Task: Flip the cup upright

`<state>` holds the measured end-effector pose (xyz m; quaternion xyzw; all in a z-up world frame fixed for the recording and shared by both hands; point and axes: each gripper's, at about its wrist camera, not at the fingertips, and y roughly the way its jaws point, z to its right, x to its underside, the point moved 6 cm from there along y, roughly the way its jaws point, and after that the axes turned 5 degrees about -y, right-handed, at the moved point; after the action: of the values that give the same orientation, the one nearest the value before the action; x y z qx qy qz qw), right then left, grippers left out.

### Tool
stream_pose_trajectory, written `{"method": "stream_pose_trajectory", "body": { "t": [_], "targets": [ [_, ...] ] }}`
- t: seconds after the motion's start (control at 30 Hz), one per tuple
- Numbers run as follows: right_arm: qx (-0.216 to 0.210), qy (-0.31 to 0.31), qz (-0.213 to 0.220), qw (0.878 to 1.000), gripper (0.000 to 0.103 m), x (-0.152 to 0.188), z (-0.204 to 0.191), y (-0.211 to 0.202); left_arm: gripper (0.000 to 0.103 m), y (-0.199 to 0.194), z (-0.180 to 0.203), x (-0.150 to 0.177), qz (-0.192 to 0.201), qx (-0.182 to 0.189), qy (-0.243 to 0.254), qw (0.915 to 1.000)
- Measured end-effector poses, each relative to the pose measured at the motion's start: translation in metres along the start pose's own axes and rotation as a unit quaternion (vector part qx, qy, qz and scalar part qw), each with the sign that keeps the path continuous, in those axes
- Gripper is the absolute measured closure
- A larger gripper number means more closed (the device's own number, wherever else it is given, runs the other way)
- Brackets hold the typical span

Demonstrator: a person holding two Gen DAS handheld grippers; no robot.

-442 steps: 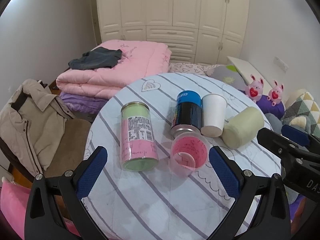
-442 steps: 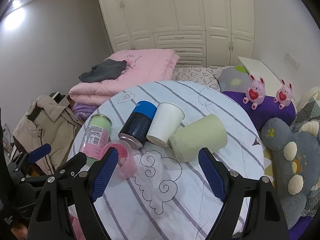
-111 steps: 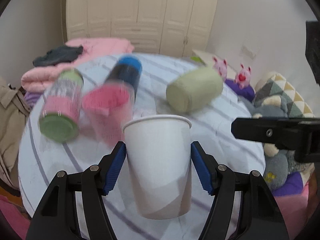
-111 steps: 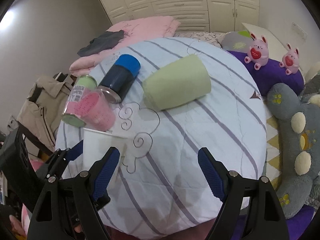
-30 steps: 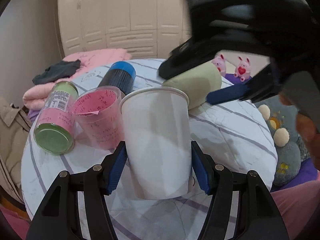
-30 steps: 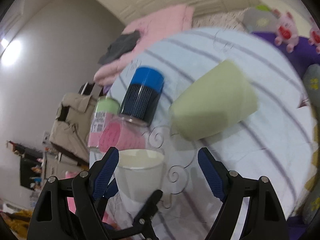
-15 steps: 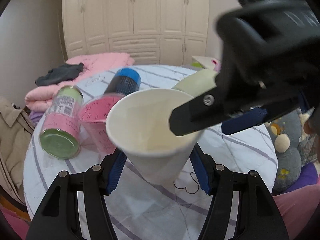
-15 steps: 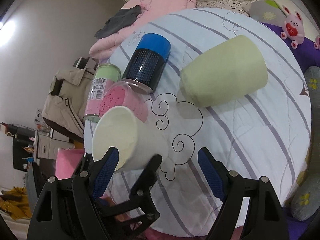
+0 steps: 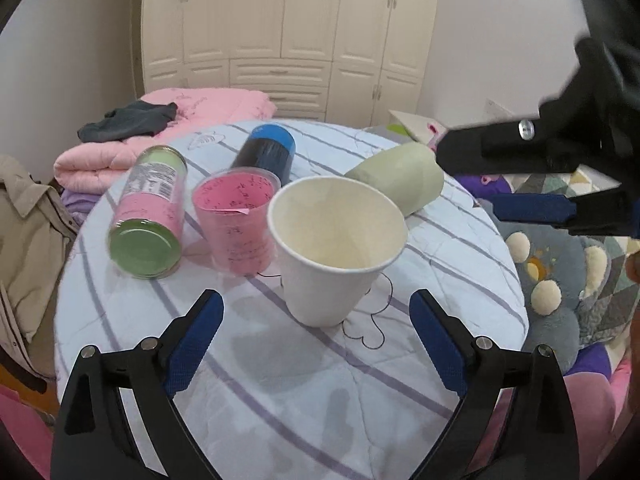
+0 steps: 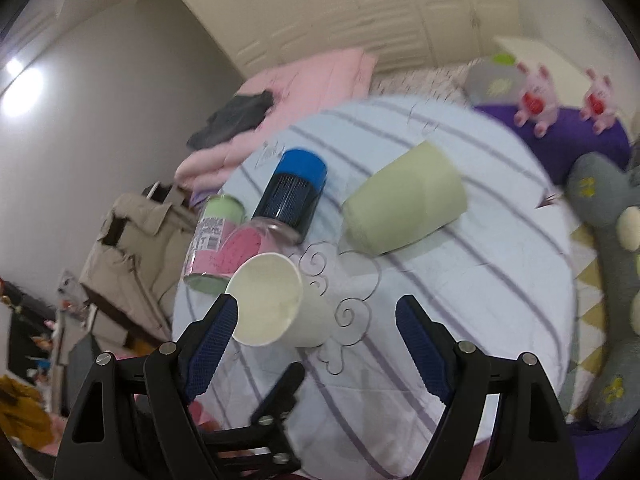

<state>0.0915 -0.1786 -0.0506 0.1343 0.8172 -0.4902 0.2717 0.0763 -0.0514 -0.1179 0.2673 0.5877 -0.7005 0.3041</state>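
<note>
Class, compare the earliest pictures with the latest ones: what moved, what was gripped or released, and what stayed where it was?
The white paper cup moved from among the other containers to the near part of the table and now stands mouth up. The left gripper, which had clamped it, has let go and is open. The right gripper is open as before. The pink cup, green-lidded can, blue-capped can and green cup remain lying there.

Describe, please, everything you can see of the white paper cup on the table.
The white paper cup stands mouth-up on the striped tablecloth, empty, with a rolled rim and cream inside. It tapers to a narrow base. Neither claw holds it: the left claw is open in front of it. The pink cup stands close beside it.
</note>
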Motion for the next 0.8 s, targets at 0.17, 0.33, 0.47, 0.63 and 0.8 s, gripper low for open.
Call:
{"method": "stream_pose_trajectory", "body": {
  "t": [0.17,0.33,0.47,0.63,0.8],
  "targets": [
    [0.024,-0.016,0.034,0.999,0.020,0.010,-0.011,-0.016,0.007,-0.017,-0.003,0.003,0.011,-0.012,0.003,0.9999],
    [0.056,-0.036,0.070,0.995,0.020,0.017,-0.015,-0.035,0.007,-0.035,-0.014,0.000,0.024,-0.030,-0.004,0.9993],
    [0.073,-0.052,0.089,0.992,0.020,0.022,-0.019,-0.047,0.007,-0.049,-0.022,-0.003,0.043,-0.033,-0.016,0.9984],
    [0.088,-0.073,0.113,0.987,0.020,0.024,-0.024,-0.056,0.003,-0.060,-0.024,-0.009,0.069,-0.055,-0.004,0.9961],
    [0.094,-0.080,0.126,0.984,0.020,0.027,-0.025,-0.059,0.003,-0.068,-0.022,-0.015,0.089,-0.056,0.007,0.9945]
  ]
}}
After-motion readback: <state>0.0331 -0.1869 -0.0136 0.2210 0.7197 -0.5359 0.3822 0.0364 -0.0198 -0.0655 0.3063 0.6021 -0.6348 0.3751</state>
